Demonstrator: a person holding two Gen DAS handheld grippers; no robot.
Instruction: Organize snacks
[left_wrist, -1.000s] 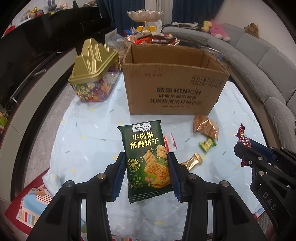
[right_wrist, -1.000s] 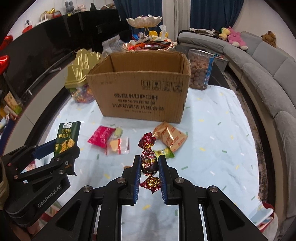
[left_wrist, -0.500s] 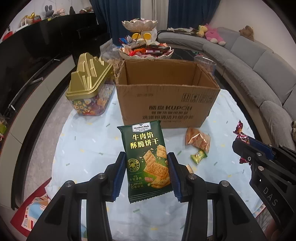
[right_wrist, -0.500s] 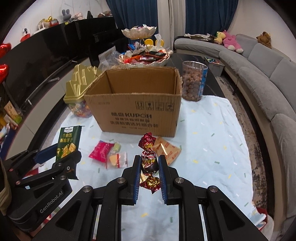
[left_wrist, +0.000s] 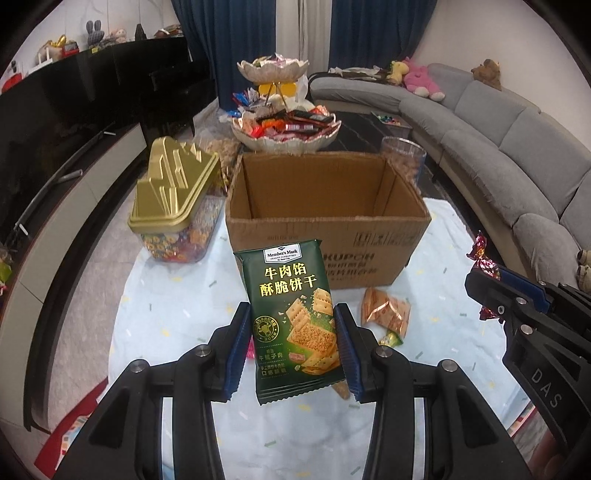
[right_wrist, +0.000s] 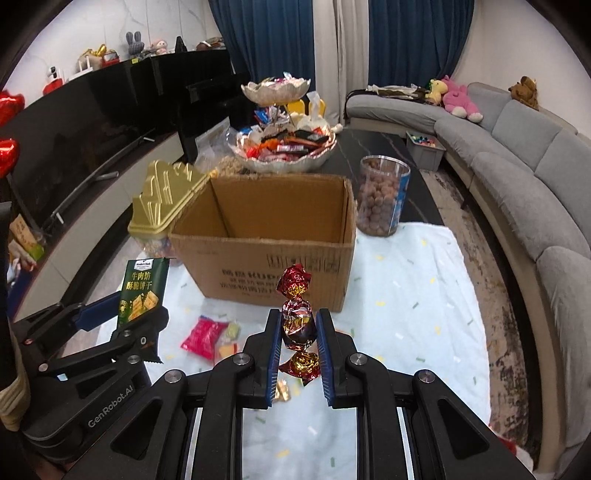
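Note:
My left gripper (left_wrist: 291, 325) is shut on a green cracker packet (left_wrist: 291, 314), held upright above the light blue cloth, in front of the open cardboard box (left_wrist: 325, 221). The packet also shows in the right wrist view (right_wrist: 142, 291). My right gripper (right_wrist: 298, 328) is shut on a red-gold foil candy (right_wrist: 297, 317), held above the cloth before the box (right_wrist: 273, 236). The candy also shows at the right of the left wrist view (left_wrist: 482, 258). The box interior looks empty where visible.
Loose snacks lie on the cloth: an orange packet (left_wrist: 386, 310), a small green one (left_wrist: 391, 339), a pink packet (right_wrist: 203, 336). A gold-lidded candy tub (left_wrist: 173, 206) stands left of the box, a jar of brown balls (right_wrist: 382, 201) right, a tiered snack dish (left_wrist: 284, 129) behind.
Both grippers have risen with their snacks still held, so the box's opening now shows from above. The loose snacks on the cloth have not moved.

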